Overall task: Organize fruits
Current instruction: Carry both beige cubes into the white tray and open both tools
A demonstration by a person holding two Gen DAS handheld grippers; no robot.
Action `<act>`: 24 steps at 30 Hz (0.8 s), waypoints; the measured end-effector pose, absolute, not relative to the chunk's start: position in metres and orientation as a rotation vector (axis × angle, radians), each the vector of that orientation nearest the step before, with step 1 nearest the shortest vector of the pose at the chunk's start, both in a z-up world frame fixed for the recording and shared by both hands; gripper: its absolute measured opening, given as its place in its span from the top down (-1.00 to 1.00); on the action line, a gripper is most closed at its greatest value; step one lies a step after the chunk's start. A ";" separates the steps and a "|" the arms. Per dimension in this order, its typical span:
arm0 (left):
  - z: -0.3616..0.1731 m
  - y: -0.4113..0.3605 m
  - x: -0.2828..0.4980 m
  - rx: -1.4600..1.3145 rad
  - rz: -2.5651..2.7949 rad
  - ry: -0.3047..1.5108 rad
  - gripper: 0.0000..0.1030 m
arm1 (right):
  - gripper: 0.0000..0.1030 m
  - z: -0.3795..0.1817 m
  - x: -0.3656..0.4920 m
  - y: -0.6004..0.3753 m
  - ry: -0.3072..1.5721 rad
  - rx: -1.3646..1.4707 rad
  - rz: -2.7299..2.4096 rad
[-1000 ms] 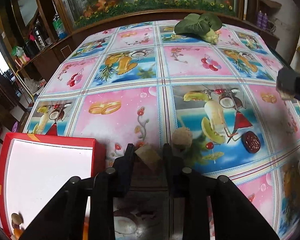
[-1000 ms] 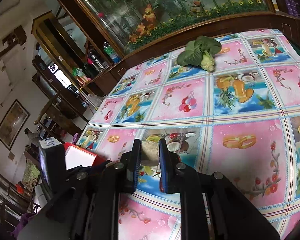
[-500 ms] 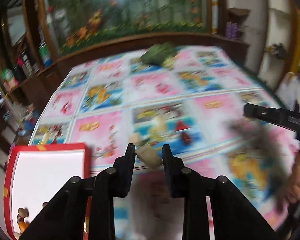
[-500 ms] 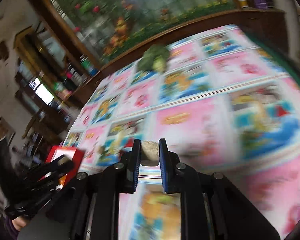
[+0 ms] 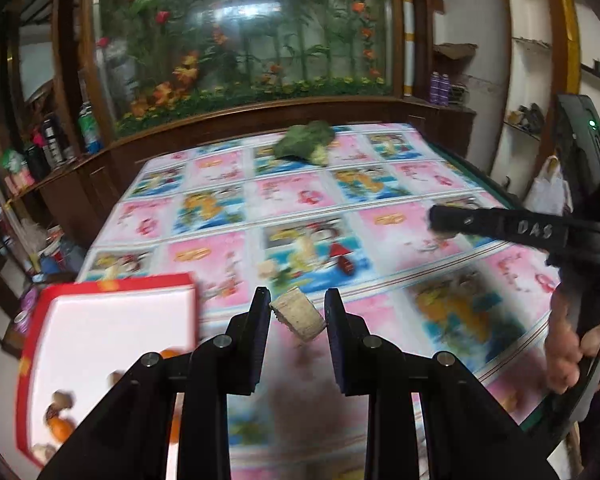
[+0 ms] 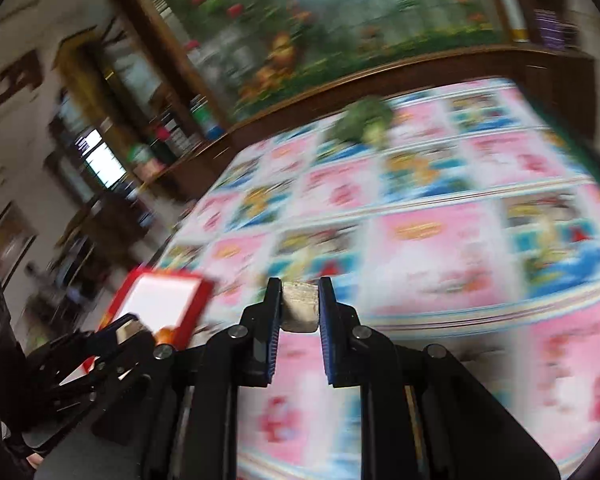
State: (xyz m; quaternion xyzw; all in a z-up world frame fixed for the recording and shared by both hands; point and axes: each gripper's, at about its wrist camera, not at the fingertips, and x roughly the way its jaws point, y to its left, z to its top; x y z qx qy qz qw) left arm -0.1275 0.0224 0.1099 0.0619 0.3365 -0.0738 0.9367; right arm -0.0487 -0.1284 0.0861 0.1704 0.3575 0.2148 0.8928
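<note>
Counting what you hold: two grippers, one tan piece in each. Your left gripper (image 5: 298, 312) has its jaws spread wider than the tan chunk (image 5: 297, 319) between them; the chunk sits tilted, touching the left finger (image 5: 260, 320), with a gap showing before the right one, so whether it is truly pinched cannot be told. Your right gripper (image 6: 300, 304) is clenched on one pale block (image 6: 299, 306), both blue-edged pads pressed against its sides.

One red tray (image 5: 112, 282) with a white inside lies at the near left corner of the tablecloth (image 5: 400, 240). In its near end you have several small fruits, blurred: at least one orange piece (image 5: 58, 426) and one brownish one (image 5: 62, 400); an exact count cannot be made.

On the cloth itself: one small tan lump (image 5: 266, 269) and one dark red fruit (image 5: 347, 266), lying near each other in the blue square beyond your left gripper. One leafy green vegetable (image 5: 306, 144) lies at the far end, well apart from the tray.

One hand (image 5: 568, 354) shows at the right edge, gripping the right tool's handle.
</note>
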 end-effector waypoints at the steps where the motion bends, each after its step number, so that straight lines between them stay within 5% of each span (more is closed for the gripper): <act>1: 0.110 0.033 -0.134 0.124 -0.123 0.680 0.47 | 0.62 0.086 -0.048 -0.112 0.747 0.336 0.476; 24: 0.110 0.199 -0.154 -0.009 0.264 0.625 0.47 | 0.61 0.078 -0.057 0.137 0.881 0.048 0.879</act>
